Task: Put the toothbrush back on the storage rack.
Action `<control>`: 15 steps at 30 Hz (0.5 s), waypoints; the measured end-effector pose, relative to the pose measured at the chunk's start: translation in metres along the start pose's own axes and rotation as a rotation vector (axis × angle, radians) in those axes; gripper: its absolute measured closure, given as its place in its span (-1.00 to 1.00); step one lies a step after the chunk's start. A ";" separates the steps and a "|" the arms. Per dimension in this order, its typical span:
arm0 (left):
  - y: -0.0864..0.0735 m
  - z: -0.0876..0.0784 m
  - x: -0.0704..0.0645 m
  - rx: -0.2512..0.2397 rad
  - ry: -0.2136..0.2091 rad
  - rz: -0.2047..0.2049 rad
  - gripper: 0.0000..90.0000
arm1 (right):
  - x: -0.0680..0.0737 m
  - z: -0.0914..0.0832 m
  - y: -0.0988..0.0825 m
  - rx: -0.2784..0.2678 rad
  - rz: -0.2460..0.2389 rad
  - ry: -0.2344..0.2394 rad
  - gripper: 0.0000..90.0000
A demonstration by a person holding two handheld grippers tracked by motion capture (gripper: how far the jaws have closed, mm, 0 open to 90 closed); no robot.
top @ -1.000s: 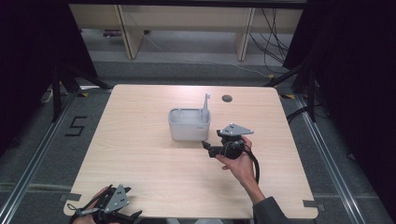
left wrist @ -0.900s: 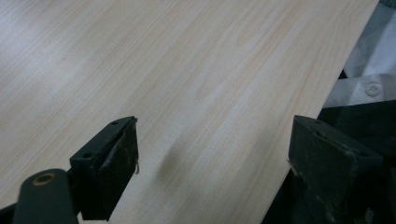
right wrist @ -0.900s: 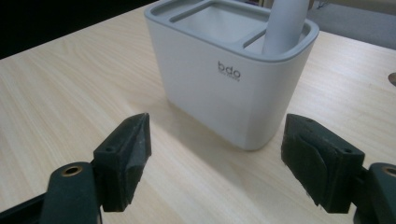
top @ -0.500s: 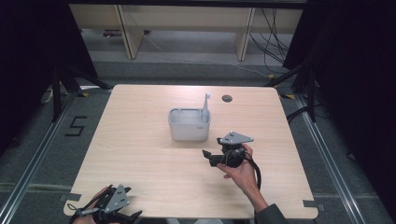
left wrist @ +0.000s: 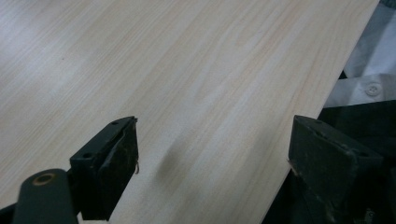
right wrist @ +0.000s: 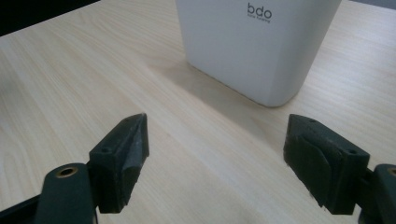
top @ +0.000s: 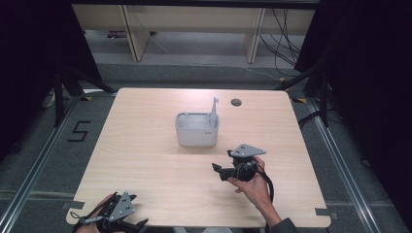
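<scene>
Right hand-held gripper (top: 219,171) drawn back — from container (top: 196,130)

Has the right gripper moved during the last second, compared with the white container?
Yes. The right gripper has drawn back from the white container, toward the table's near edge; its jaws stand open.

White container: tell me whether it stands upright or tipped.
Upright: the white container sits flat on the table, rim upward, a stick standing inside.

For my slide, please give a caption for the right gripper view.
Open right gripper above the table, facing a white bin.
</scene>
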State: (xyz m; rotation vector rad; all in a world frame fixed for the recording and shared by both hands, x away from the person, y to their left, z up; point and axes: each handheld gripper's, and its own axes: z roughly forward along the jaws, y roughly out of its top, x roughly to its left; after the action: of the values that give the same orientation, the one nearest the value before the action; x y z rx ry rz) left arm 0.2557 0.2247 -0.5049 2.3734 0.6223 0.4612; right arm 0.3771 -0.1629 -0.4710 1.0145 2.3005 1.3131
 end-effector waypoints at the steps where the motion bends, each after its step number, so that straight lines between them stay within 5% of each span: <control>1: 0.000 0.001 0.000 -0.008 0.004 -0.008 -0.65 | 0.000 -0.001 -0.001 0.002 -0.009 -0.016 -0.50; 4: 0.000 0.000 0.001 -0.001 0.003 0.008 -0.65 | 0.003 -0.004 -0.004 0.024 0.027 -0.011 -0.52; 7: 0.000 0.000 0.001 0.000 0.006 0.005 -0.65 | 0.002 -0.006 -0.006 0.011 -0.017 -0.021 -0.52; 15: 0.000 0.000 0.002 -0.005 0.005 0.007 -0.65 | 0.007 -0.010 -0.013 0.029 0.006 -0.008 -0.53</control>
State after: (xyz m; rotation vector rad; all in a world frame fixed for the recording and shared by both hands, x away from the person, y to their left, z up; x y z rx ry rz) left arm 0.2571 0.2254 -0.5048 2.3712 0.6149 0.4710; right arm 0.3604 -0.1684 -0.4761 1.0349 2.3184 1.2788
